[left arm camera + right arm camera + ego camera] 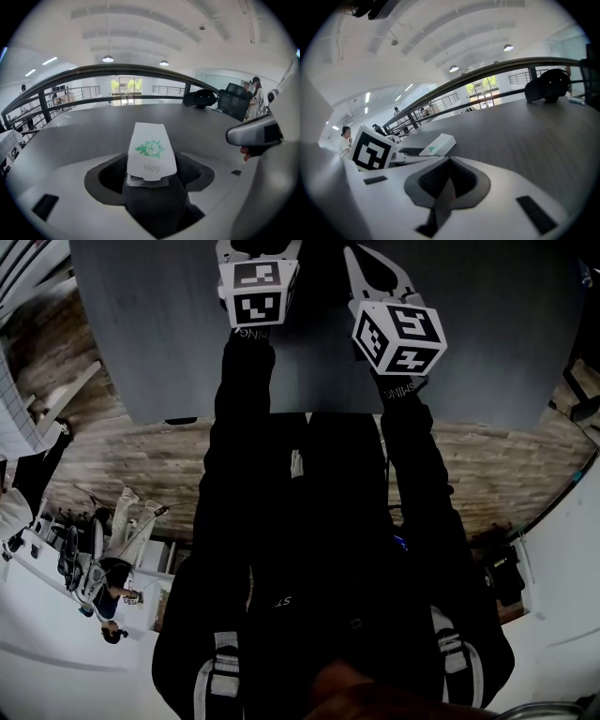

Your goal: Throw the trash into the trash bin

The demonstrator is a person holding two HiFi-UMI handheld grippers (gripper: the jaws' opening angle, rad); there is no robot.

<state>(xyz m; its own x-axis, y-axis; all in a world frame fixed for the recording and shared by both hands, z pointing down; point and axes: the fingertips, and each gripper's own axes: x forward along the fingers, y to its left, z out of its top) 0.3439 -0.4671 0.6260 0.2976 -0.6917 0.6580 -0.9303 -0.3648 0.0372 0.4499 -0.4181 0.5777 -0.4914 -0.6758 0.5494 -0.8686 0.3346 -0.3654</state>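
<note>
pick-up step appears in hand: left tongs [151,163] stand wide astride the white carton [150,146] on the grey surface [89,131], right tongs [449,180] closed and empty; next, close on the carton, lift, locate the bin, unseen here.

**Open-plan work hall, probably a lab or test floor**

A high white ceiling [140,28] with broad ribs and round lamps [108,58] spans a wide hall. A dark railing [140,67] curves across it, and glazed doors [125,86] show bright at the far end. A long grey table [84,131] stands on a wood-plank floor [141,456]. At the edges, people [255,96] stand near stands and gear [80,559] too small to name. It looks more like a research workspace than a home.
</note>
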